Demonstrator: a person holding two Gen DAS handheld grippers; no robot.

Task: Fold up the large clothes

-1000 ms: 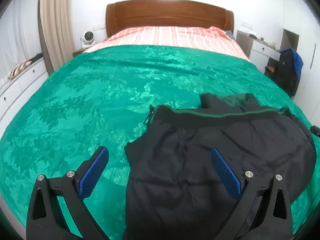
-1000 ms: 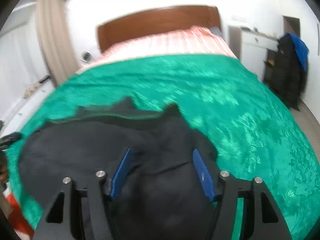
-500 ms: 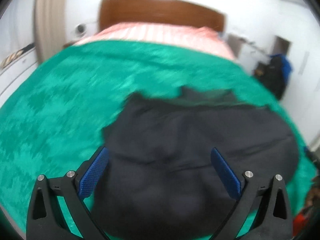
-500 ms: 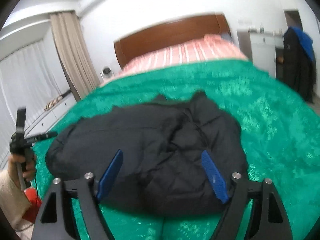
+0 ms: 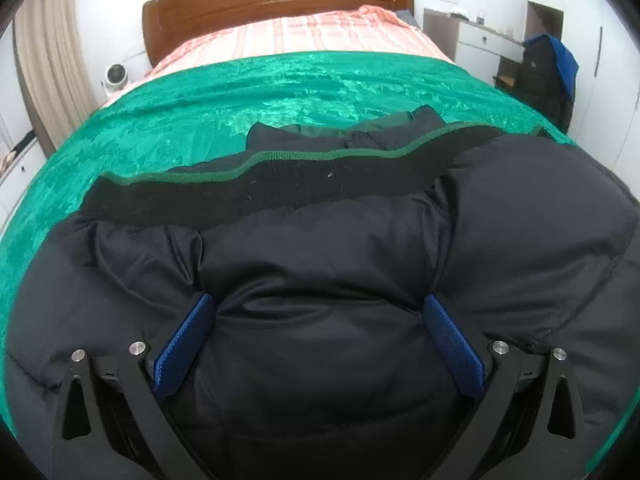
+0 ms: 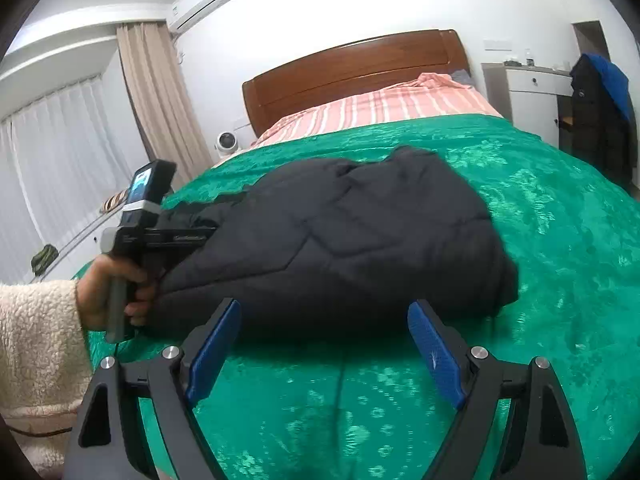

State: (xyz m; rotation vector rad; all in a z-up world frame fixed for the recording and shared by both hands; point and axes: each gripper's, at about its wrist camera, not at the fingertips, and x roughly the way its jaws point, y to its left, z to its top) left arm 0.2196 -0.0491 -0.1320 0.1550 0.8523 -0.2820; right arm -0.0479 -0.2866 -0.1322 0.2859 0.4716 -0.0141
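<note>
A black puffer jacket (image 5: 320, 248) with a green-edged knit hem lies bundled on the green blanket (image 5: 200, 120). My left gripper (image 5: 319, 300) is pushed down into its padding. The jaws stand wide and a bulge of fabric swells between the blue pads (image 5: 184, 344), which do not pinch it. From the right wrist view the jacket (image 6: 340, 240) is a rounded heap. There the left gripper's body (image 6: 152, 236) shows in a hand (image 6: 116, 292) at the heap's left end, fingers buried. My right gripper (image 6: 325, 305) is open and empty, just short of the jacket's near edge.
The green blanket (image 6: 560, 240) spreads wide to the right and in front of the jacket. Striped pink bedding (image 6: 392, 104) and a wooden headboard (image 6: 352, 76) lie beyond. A dark coat (image 6: 596, 120) hangs by a white desk at right. A cream sleeve (image 6: 36, 340) is at left.
The left gripper swung right and sank onto the jacket, which now fills its view. The right gripper opened wider, let the jacket go and drew back over the blanket.
</note>
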